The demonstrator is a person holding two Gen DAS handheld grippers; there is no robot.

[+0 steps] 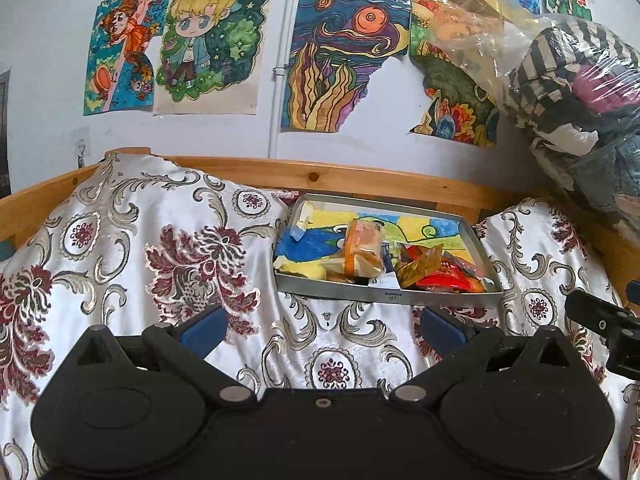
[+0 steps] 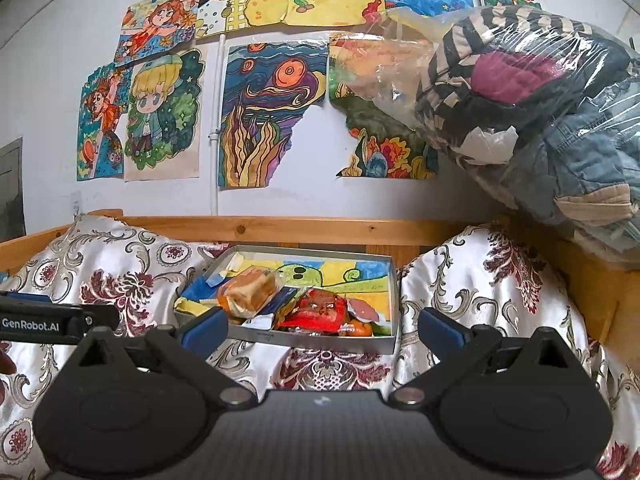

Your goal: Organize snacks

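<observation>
A shallow grey tray [image 1: 344,289] [image 2: 312,340] lined with a coloured drawing rests on the patterned bedspread by the wooden headboard. Inside lie a clear-wrapped orange-brown pastry [image 1: 362,250] [image 2: 248,292], a red snack packet [image 1: 444,278] [image 2: 316,312] and a small gold packet [image 1: 418,266]. My left gripper [image 1: 324,330] hovers open in front of the tray, nothing between its blue-padded fingers. My right gripper [image 2: 324,330] is also open and empty, just short of the tray's near rim. The right gripper's body [image 1: 612,328] shows at the left view's right edge.
The white and maroon floral bedspread [image 1: 140,248] [image 2: 492,292] bulges on both sides of the tray. A wooden headboard [image 1: 320,176] [image 2: 300,230] runs behind it. A clear plastic bag of clothes [image 1: 576,80] [image 2: 540,112] is piled at the right. Drawings [image 1: 340,60] cover the wall.
</observation>
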